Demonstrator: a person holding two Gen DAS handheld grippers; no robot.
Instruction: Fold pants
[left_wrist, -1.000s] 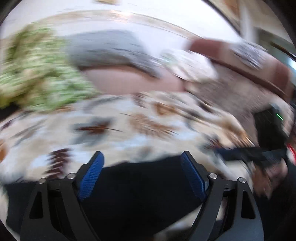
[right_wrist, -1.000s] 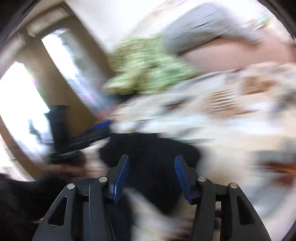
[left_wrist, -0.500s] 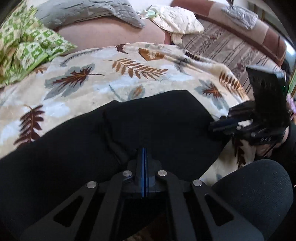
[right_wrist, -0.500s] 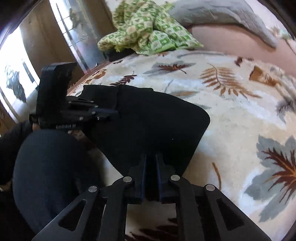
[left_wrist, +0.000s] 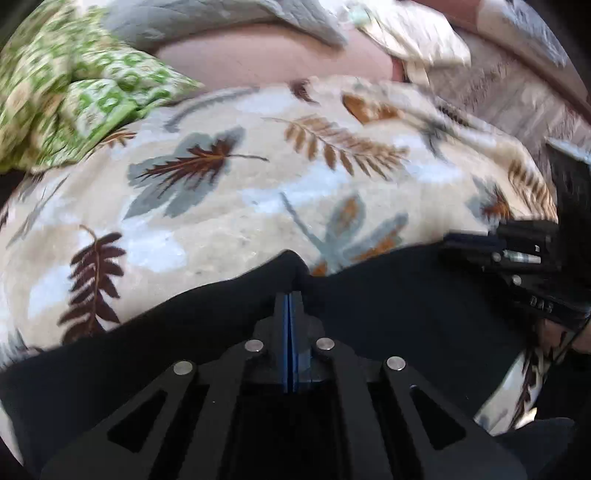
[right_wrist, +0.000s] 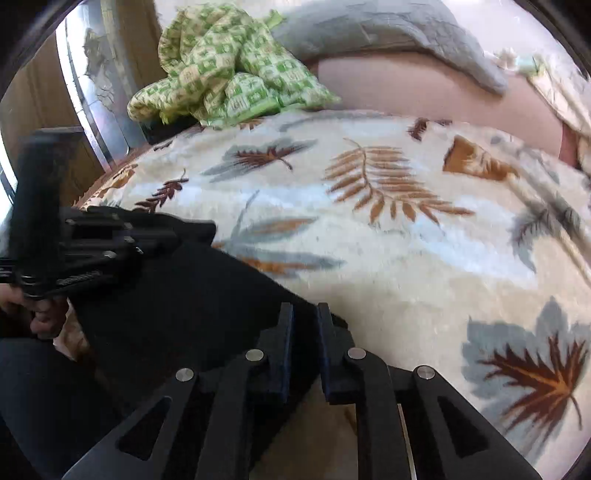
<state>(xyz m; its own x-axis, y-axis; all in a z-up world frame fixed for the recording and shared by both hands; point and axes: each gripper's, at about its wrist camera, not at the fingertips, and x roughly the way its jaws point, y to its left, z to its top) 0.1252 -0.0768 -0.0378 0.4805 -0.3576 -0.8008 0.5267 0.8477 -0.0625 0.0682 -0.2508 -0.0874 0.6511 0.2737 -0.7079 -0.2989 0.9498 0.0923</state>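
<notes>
Low at centre of each view, grips the black pants (left_wrist: 406, 314) on the leaf-print blanket (left_wrist: 221, 206): left tool (left_wrist: 290, 296) pressed together on a fabric peak, right tool (right_wrist: 305, 311) narrow, just eased slightly apart, hem between, both spread a second ago, so seemingly ready to fold.

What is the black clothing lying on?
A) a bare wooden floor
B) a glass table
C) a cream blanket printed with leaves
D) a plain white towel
C: the black pants lie spread over a cream blanket patterned with brown and grey leaves, which shows all around the dark fabric in both wrist views.
</notes>
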